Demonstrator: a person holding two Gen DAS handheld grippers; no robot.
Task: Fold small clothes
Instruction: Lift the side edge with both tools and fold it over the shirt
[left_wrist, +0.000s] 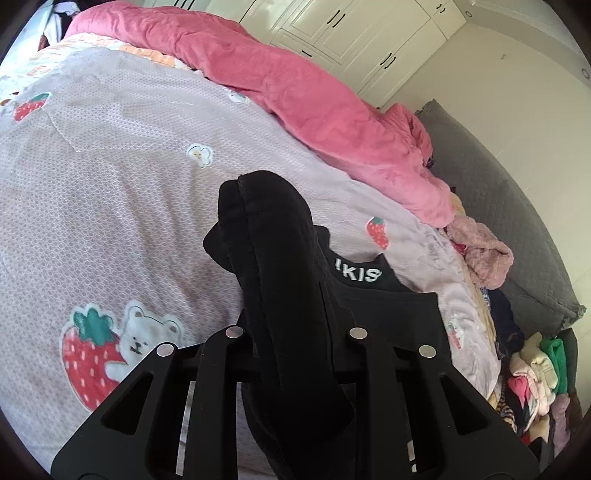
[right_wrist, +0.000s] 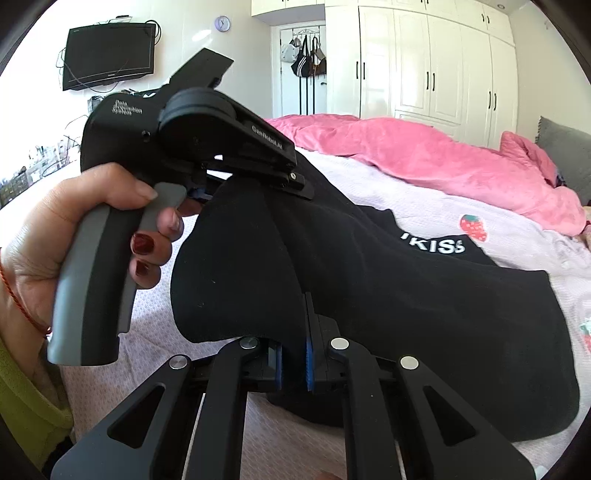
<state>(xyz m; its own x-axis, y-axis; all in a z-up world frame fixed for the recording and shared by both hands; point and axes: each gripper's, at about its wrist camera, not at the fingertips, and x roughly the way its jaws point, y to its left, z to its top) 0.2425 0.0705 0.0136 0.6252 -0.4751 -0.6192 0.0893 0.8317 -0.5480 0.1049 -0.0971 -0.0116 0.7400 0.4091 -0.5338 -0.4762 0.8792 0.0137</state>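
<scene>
A bed (left_wrist: 110, 192) with a strawberry-and-bear sheet is seen in both views, with a pink quilt (right_wrist: 424, 155) heaped along its far side. A black garment (right_wrist: 424, 295) is spread over the sheet, its near-left edge lifted off the bed and its far-right part lying flat; its long axis runs from near left to far right. White letters reading "KISS" (right_wrist: 437, 245) are printed on the flat far part, the first character being cut off by a fold.

The left claw (right_wrist: 258, 181) is clenched on the raised far-left corner of the garment; "GenRobot.AI" and "Data Acquisition System" are printed on its housing, and its grey handle is held by a hand (right_wrist: 55, 229) with red nails. The right claw (right_wrist: 293, 354) is clenched on the near edge, cloth being pinched between its blue pads (right_wrist: 309, 363).
</scene>
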